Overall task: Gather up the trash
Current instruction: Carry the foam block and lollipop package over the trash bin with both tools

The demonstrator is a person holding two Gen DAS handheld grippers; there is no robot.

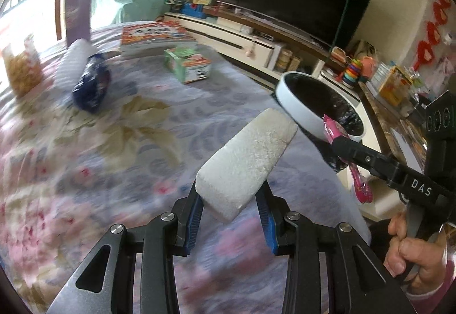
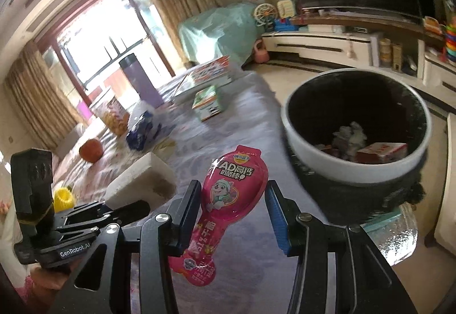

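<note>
Trash here means two pieces in transit toward the trash bin (image 2: pixel 356 125), a round white-rimmed tub with a dark liner that stands just off the edge of the bench (image 1: pixel 142 143) and already has a red carton and crumpled paper in its bottom. The bench, under a flowered cloth, is the biggest thing in view and carries a book, a green box, a blue packet and a purple flask, all well apart from the fingers.

The step in hand looks like the carry to the bin: both pieces are lifted clear of the cloth, neither yet over the rim.

The white foam block (image 1: pixel 245 160), rough-faced, chunky and grubby at its far end, is clamped by its near end in the left gripper (image 1: pixel 232 210), fingers pressing its sides. It likely weighs little.

The pink snack wrapper (image 2: pixel 228 200), a flat spoon-shaped foil pouch with a cartoon dog, stands on edge in the right gripper (image 2: pixel 233 214); its left side lies against the left finger (image 2: pixel 188 217), and whether the blue-padded one touches it I cannot tell.

Next, each piece needs bringing over the dark opening before the fingers part; the wrapper is nearer.
</note>
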